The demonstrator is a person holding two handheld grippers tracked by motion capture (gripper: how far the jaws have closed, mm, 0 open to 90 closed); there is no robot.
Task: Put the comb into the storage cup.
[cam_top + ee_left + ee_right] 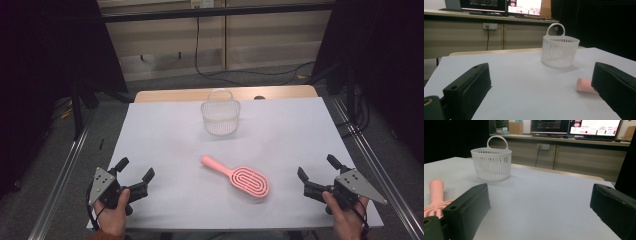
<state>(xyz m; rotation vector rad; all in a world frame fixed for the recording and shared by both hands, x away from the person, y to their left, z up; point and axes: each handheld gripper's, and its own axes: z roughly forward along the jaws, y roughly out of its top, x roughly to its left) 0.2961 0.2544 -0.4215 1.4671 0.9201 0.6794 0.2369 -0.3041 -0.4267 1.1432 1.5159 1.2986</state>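
Observation:
A pink hairbrush (pixel 239 178) lies flat near the middle front of the white table (pixel 165 135), handle pointing back-left. Its handle tip (pixel 584 85) shows in the left gripper view, and its handle (pixel 436 192) shows at the left of the right gripper view. A white slotted basket (pixel 220 116) with a loop handle stands upright at the back centre, also seen as basket (pixel 559 50) and basket (pixel 492 162). My left gripper (pixel 135 169) rests at the front left corner, open and empty. My right gripper (pixel 317 166) sits at the front right corner, open and empty.
Metal rails (pixel 60 180) run along both sides of the table. A wooden board edge (pixel 165 95) sticks out behind the white sheet. A bench with monitors (pixel 596 126) and hanging cables (pixel 197 45) stands beyond the table.

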